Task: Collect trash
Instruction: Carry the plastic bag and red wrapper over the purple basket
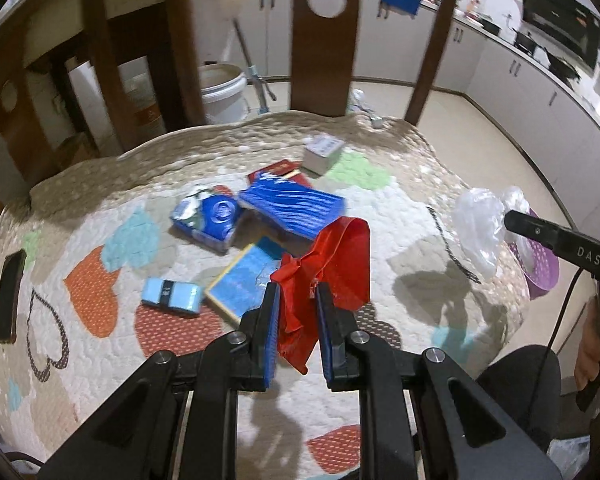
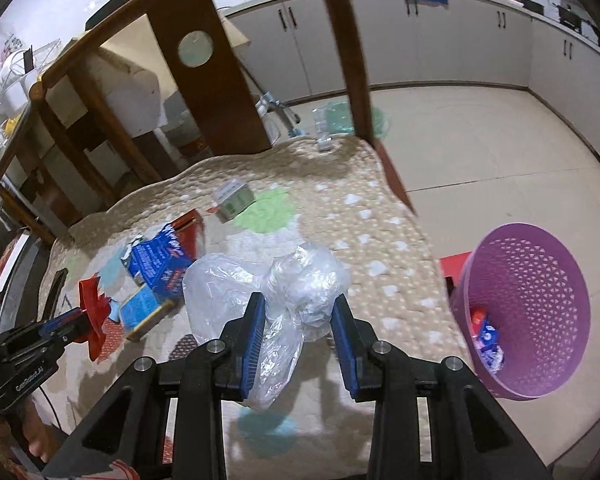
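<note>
Over the quilted cover:
left gripper point(image 1: 297, 300): clamped on red wrapper point(image 1: 328, 258)
right gripper point(image 2: 300, 316): pinching clear plastic bag point(image 2: 260, 296), side reads "DAS"

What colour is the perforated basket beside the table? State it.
Purple. The basket shows best in the right wrist view, with small cut-outs across its wall.

Each gripper is black, with angular linkage arms running back from the jaws and round silver screws at the pivots. The left gripper point(image 1: 298, 300) and the right gripper point(image 2: 299, 312) carry ribbed blue pads on the jaws' inner faces. White lettering marks both bodies, and a thin black cable trails behind.
</note>
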Available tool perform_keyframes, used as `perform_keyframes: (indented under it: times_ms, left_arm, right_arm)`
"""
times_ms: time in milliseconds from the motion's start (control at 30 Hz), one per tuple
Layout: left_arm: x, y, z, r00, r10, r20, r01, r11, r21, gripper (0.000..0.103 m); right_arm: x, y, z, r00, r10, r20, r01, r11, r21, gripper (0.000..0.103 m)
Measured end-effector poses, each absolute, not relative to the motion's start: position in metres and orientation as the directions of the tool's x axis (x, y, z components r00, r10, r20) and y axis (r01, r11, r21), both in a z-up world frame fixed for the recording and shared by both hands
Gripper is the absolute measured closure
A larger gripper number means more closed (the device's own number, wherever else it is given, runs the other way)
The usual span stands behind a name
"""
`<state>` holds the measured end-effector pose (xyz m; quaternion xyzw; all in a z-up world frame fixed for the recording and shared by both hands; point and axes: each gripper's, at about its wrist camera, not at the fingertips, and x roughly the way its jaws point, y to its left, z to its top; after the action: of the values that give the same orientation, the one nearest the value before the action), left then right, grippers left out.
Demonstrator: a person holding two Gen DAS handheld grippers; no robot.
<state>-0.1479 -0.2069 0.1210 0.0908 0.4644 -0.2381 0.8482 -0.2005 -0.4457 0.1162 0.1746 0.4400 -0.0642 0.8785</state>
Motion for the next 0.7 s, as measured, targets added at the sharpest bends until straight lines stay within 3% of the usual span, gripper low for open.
perform_keyframes:
  times_ms: [700]
  left_arm:
    - [-0.169,-0.299,0.118,0.389,-0.352,-0.851,0.625,0.78,-0.037,0.086]
  right_arm:
    - [-0.249,-0.519,0.106,0.626,-0.023,-0.78,0.408,0.861,0.302,0.067]
